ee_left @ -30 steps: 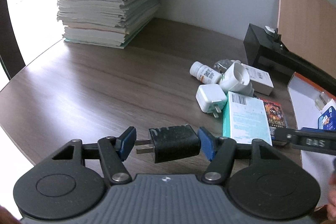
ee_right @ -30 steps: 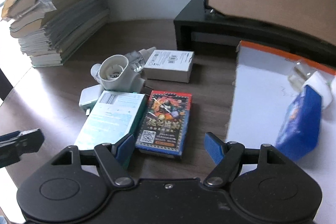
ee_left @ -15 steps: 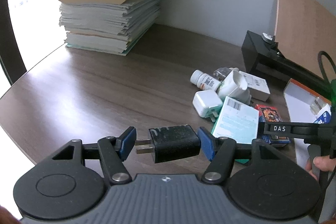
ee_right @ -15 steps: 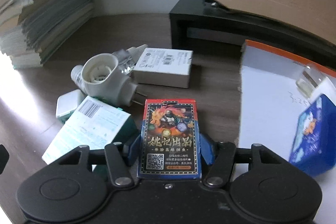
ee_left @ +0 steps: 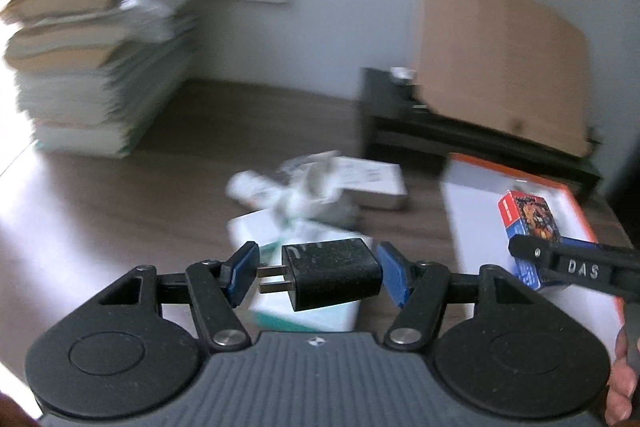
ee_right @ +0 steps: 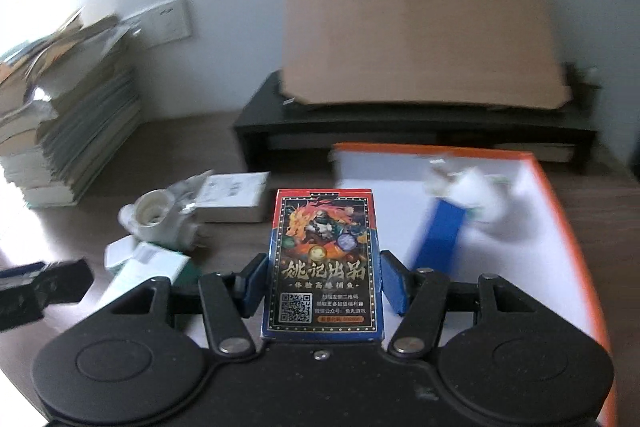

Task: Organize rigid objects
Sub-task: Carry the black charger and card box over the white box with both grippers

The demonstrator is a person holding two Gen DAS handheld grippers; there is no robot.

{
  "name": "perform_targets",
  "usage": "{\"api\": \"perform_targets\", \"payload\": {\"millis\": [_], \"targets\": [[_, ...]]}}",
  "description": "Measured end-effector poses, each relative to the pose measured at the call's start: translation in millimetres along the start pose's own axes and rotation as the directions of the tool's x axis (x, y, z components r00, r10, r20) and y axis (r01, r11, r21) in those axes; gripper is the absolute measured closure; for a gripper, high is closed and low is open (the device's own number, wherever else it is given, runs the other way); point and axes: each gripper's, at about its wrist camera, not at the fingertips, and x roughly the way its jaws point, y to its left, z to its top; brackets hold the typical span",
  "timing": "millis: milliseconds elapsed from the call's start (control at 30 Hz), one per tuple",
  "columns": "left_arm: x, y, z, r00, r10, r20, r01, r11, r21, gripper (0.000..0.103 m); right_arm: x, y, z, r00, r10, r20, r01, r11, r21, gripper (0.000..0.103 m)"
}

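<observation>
Between right gripper (ee_right: 323,283) pads, card box (ee_right: 323,263), apparently clamped.

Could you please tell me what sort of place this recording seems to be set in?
Probably an office or study desk: a tall stack of books and papers on a dark wooden desktop, a white wall socket panel, and a black monitor riser.

Book stack (ee_left: 92,67) motion-blurred, white clutter (ee_left: 304,187) smeared, box contents (ee_right: 472,195) too blurred to identify
</observation>
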Motion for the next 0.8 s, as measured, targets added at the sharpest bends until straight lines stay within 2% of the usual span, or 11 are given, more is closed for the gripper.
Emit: {"api": "perform_targets", "payload": {"millis": [167,400,567,800], "targets": [[10,-52,7,0.993,-0.121,-0.012,0.122,0.989,0.083,0.038,-32,-46,-9,0.996,-0.09,0.023,0.088,0.993,0.084,0.032],[17,-116,1,0.967,-0.253,-0.045,0.257,0.947,0.192,0.038,-68,-88,-26,0.982,-0.187,0.036,0.18,0.973,0.141,0.032],[24,-141,-6,0.955,-0.289,-0.069,0.297,0.927,0.228,0.038,-77,-102,-34,0.978,-0.205,0.039,0.197,0.968,0.154,0.032],[28,-155,-10,0.956,-0.284,-0.081,0.295,0.924,0.245,0.038,-79,-108,-38,0.981,-0.19,0.035,0.183,0.972,0.148,0.032]]}}
